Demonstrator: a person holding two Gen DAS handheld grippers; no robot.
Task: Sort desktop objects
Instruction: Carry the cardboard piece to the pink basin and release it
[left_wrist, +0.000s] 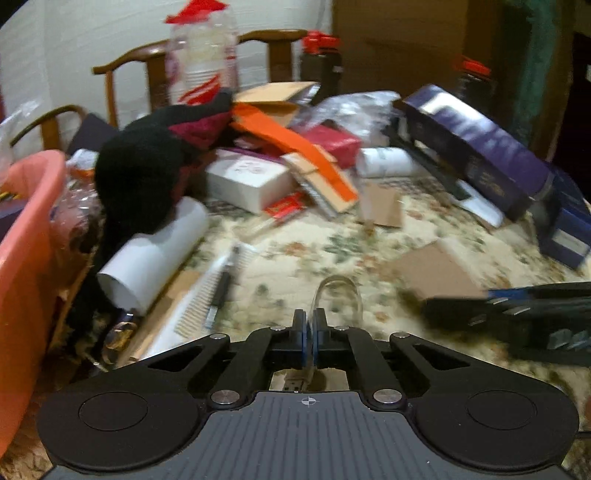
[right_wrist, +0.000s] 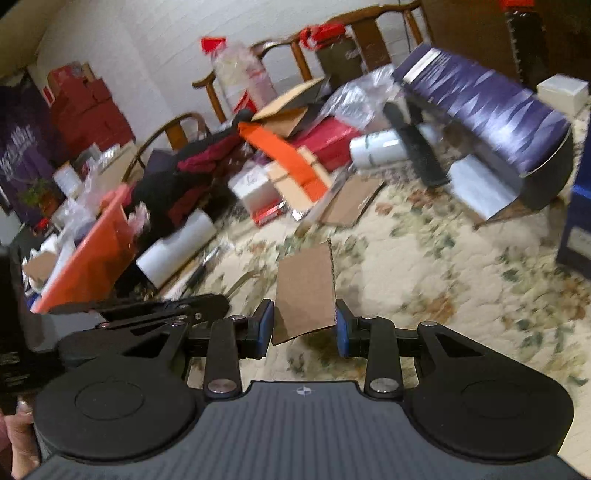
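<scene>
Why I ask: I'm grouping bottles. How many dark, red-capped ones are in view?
2. One bottle stands back centre, behind the cardboard pile; the second bottle stands back right, behind the purple box. Clutter may hide more.

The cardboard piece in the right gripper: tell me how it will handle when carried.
The cardboard piece looks thin and flat, so it is probably light and fairly stiff. The right gripper seems to hold it only by its side edges, so it may bow or slip if squeezed. Its corrugated edge suggests it would crease rather than break.
</scene>
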